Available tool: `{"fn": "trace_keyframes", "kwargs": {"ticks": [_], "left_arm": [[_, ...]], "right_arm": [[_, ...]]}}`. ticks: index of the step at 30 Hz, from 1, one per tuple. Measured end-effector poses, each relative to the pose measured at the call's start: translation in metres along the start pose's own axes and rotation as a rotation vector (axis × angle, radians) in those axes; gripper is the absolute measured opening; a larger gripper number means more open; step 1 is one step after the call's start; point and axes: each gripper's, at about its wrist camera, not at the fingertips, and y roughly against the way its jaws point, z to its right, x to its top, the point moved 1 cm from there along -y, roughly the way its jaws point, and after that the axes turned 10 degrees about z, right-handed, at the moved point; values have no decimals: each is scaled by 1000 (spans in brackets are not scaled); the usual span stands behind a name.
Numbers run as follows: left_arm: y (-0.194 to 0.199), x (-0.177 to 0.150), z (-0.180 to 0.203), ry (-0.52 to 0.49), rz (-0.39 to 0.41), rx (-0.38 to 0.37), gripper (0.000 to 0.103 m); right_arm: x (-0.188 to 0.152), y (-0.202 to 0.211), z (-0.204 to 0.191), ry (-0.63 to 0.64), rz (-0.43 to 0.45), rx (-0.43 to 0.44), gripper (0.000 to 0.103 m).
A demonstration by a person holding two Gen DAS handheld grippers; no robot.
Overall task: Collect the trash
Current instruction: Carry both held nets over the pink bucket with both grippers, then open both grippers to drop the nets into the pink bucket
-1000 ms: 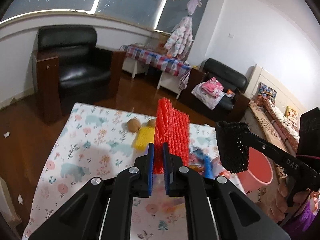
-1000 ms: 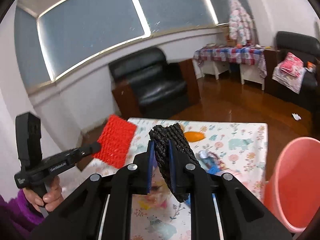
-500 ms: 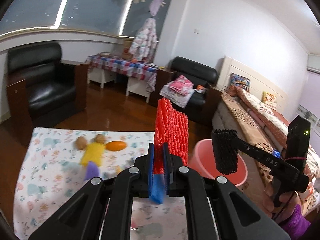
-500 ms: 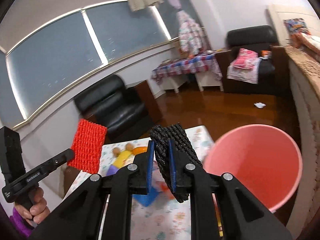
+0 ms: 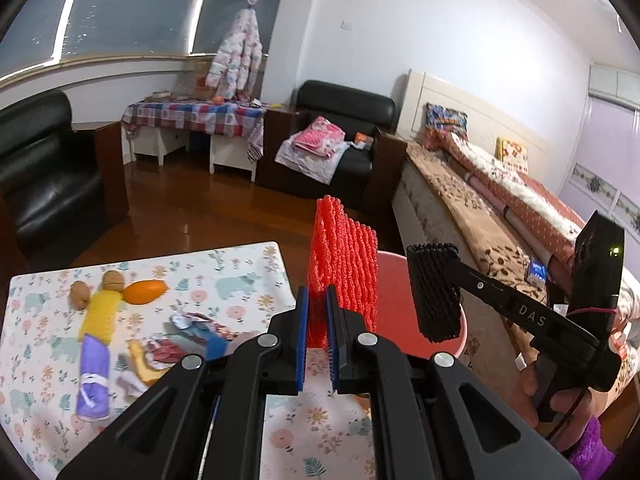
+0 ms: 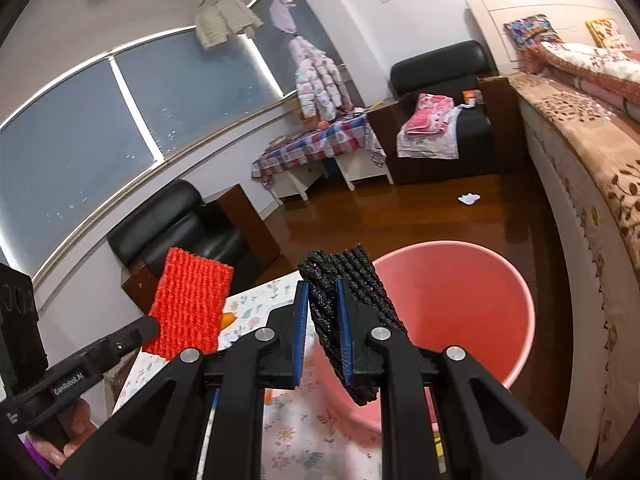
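— Swinging both hands off the flower-printed tablecloth (image 5: 248, 264) a second ago, the person now has the round pink plastic bucket (image 6: 460, 292) in front of both cameras; earlier it sat at the far right edge.

— What is each hand carrying?

— The left gripper (image 5: 318, 332) is clenched on a folded red foam fruit net (image 5: 344, 264), standing upright between the blue pads. The right gripper (image 6: 323, 332) is clamped on a black foam net (image 6: 348, 300), folded into a wad. Neither grip has loosened over the last second.

— And where are the nets relative to the bucket?

— From the right wrist, the black net hangs in front of the bucket's open mouth. From the left wrist, the red net stands before the rim, with the table edge still under that gripper.

— So, dropping next?

— Likely. Both pieces look ready for release, the black first. Wrappers, a yellow net, a purple roll and walnuts still lie on the cloth.
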Motion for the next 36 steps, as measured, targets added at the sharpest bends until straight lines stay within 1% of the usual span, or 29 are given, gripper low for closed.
{"fn": "trace_keyframes", "kwargs": {"ticks": [7,11,15,23,29,32,34,36], "left_arm": [[-40,-7,21,-57,-52,-5,8],[-65,-14,34,-102,-89,4,8],[-83,-21,43,-121,-124,3,8],[-104,-35,59,-156,-177,-10,8],[-113,-40,61,-148,-193,-5,8],[-113,-39,60,-139,-187,-6,16],[-113,-38,59,-136,-181,-2,25],[-111,-36,58,-130,-170,-3,28]], "right_arm": [[0,-8,20,-14,-5,-49,15],[-3,-11,33,-33,-18,-75,15],[-7,-17,48,-52,-38,-99,15],[-19,-26,63,-83,-80,-130,15],[-22,-29,67,-78,-98,-147,15],[-23,-31,68,-77,-107,-160,16],[-22,-31,70,-84,-108,-162,20],[-21,-30,71,-90,-102,-163,33]]}}
